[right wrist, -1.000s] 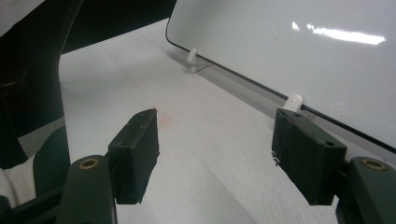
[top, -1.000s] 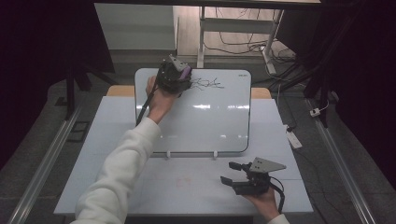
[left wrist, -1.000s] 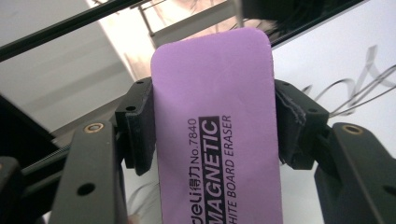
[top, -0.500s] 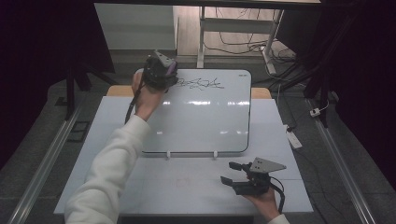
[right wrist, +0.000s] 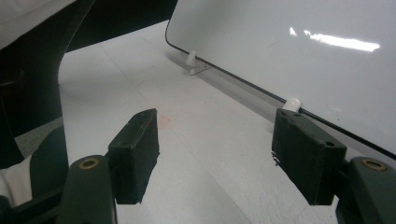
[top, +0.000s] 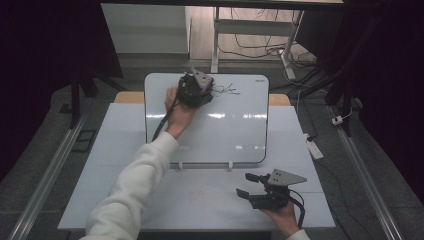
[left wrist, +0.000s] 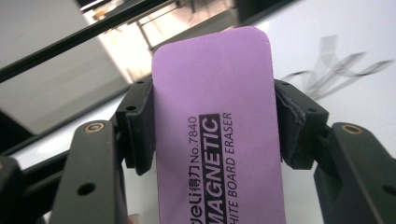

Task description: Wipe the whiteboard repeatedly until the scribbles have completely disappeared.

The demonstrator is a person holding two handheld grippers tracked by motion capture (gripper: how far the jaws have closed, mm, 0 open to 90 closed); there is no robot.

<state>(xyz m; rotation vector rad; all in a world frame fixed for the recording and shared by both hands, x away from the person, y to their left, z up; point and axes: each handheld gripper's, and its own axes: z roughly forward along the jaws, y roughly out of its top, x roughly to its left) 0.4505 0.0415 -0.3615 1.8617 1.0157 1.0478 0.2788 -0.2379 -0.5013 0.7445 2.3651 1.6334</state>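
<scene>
Left gripper [left wrist: 212, 126] clamping purple magnetic whiteboard eraser [left wrist: 217, 135] against glossy white whiteboard [top: 235, 125] near black scribbles [top: 227, 90], right gripper [right wrist: 215, 158] fingers spread apart over white bench [top: 200, 197]

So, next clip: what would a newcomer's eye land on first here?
Probably the purple eraser marked MAGNETIC, clamped in the left gripper at the far edge of the whiteboard, right beside the dark scribbles there. Next, the right gripper, open with nothing between its jaws, held low over the white table in front of the board's near edge.
</scene>
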